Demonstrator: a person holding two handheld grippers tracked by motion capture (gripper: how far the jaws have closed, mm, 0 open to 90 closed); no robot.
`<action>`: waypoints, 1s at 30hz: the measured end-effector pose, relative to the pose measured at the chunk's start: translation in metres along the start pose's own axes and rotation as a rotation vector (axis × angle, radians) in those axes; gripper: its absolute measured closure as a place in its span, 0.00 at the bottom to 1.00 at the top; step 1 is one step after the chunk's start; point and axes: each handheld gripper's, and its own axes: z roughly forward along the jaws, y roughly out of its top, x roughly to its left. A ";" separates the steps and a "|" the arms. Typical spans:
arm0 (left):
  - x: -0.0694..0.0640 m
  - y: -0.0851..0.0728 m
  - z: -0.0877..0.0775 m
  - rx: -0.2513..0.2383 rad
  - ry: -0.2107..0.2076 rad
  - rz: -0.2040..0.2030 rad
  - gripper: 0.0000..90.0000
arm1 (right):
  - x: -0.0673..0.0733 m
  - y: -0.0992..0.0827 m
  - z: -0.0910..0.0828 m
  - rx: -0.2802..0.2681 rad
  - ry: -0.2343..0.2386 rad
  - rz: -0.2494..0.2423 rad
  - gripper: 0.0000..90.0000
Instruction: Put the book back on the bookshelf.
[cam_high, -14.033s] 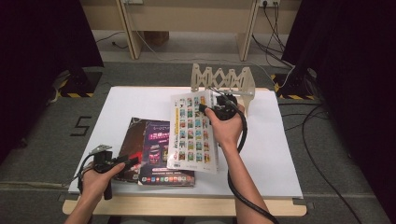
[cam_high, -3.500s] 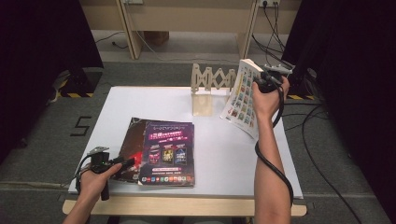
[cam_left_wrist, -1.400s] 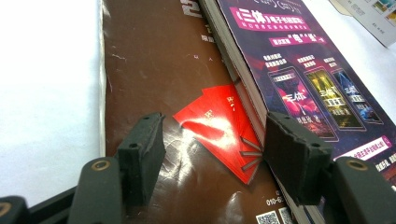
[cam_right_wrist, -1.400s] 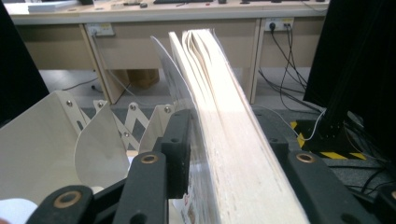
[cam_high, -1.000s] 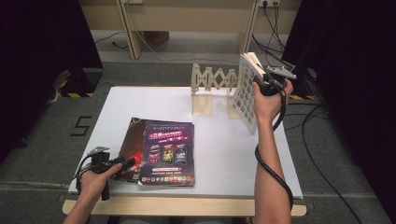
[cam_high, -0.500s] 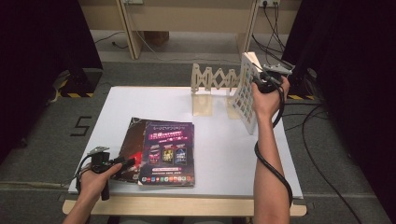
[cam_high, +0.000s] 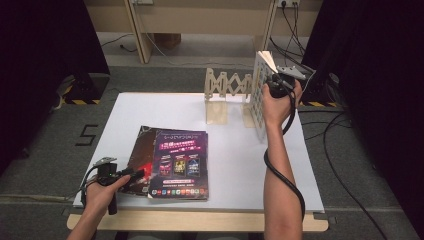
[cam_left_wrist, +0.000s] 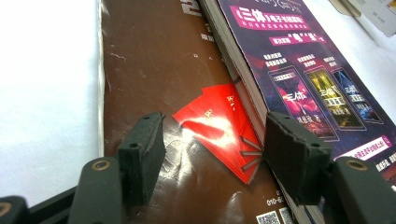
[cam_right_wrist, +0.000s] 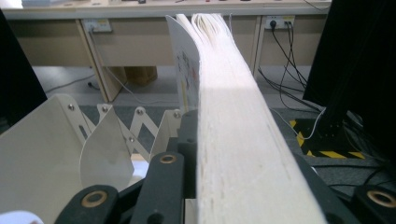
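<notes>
Table (cam_high: 150, 107) of white board is carrying everything, largest first. At its far edge a pale wooden accordion-style rack (cam_high: 226, 95) is standing, just left of the right gripper (cam_high: 278, 86). That claw is gripping a thick white-paged book with a colourful grid cover (cam_high: 259, 95) upright by its top edge; the jaws have just been closing and are now pressing on the page block (cam_right_wrist: 243, 140), which is running away between them, the rack's leaves (cam_right_wrist: 51, 140) lying to the claw's left. Near the front edge, the left gripper (cam_high: 131, 173) is resting with jaws parted over a glossy brown magazine with a red patch (cam_left_wrist: 187, 116), pads not squeezing anything. Just beside its right jaw, a purple-covered paperback (cam_left_wrist: 299, 88) is lying on that magazine.
</notes>
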 end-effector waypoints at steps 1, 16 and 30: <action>0.000 0.000 0.000 -0.001 0.001 0.001 0.42 | 0.000 0.000 0.001 -0.002 -0.003 0.008 0.83; 0.001 0.000 0.001 -0.003 0.004 0.003 0.42 | -0.004 -0.008 0.021 -0.030 -0.041 0.019 0.82; -0.002 -0.001 0.002 0.002 -0.002 0.013 0.42 | -0.014 -0.012 0.010 -0.024 -0.022 0.016 0.69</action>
